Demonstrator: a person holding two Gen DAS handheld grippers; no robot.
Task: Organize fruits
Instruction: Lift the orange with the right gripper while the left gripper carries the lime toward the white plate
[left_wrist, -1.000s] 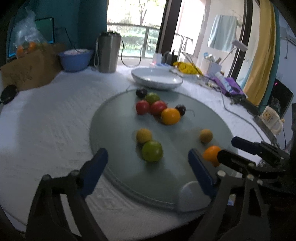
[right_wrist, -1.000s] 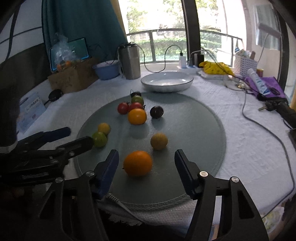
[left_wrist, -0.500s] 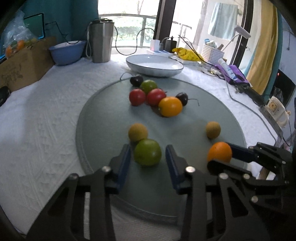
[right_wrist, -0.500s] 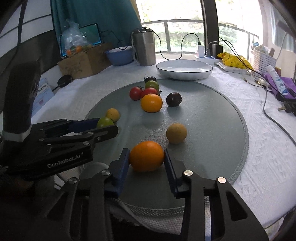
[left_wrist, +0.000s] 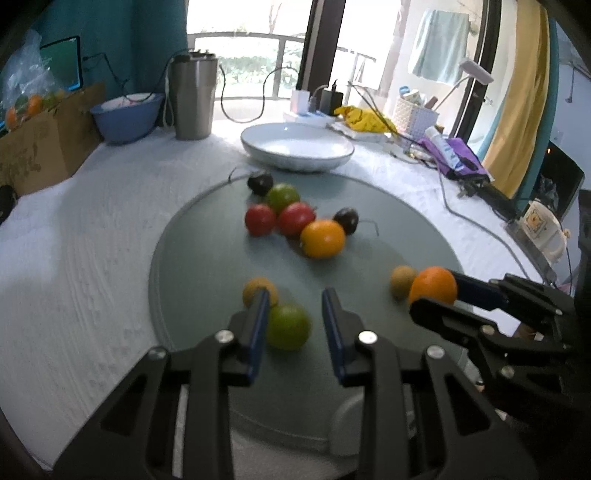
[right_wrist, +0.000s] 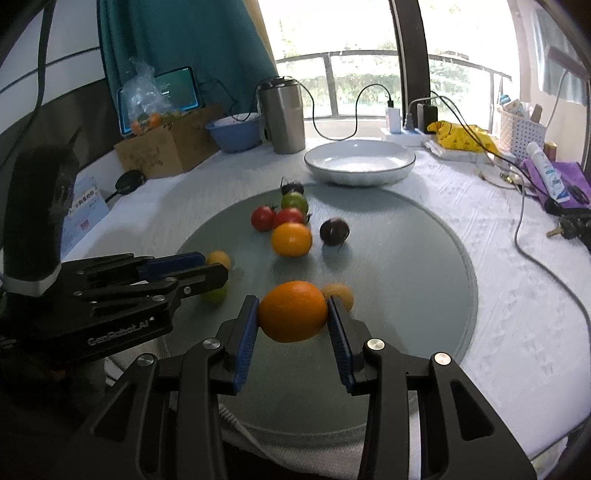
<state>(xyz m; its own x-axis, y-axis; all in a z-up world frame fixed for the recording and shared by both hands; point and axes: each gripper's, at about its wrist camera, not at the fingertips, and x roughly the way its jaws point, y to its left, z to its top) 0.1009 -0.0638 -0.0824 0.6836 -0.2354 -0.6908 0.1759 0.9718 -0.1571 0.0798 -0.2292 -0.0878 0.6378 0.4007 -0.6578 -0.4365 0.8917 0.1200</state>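
Note:
My right gripper (right_wrist: 291, 314) is shut on an orange (right_wrist: 293, 311) and holds it just above the round grey mat (right_wrist: 406, 280); it also shows in the left wrist view (left_wrist: 433, 287). My left gripper (left_wrist: 293, 325) has its jaws narrowed around a green fruit (left_wrist: 287, 326); the left pad touches it, the right pad stands a little apart. A small yellow fruit (left_wrist: 258, 290) sits behind the left finger. Red, green, dark and orange fruits (left_wrist: 322, 238) cluster mid-mat. An empty white bowl (left_wrist: 297, 146) stands beyond the mat.
A steel tumbler (left_wrist: 192, 99), a blue bowl (left_wrist: 125, 116) and a cardboard box (left_wrist: 40, 136) stand at the back left. Cables, a white basket (right_wrist: 521, 133), a spray bottle (right_wrist: 546, 171) and purple cloth lie at the right. A tan fruit (left_wrist: 402, 282) sits beside the orange.
Both grippers closed from wide open. The right one clamped the orange and lifted it slightly. The left one narrowed around the green fruit, and now shows a small gap at its right pad.

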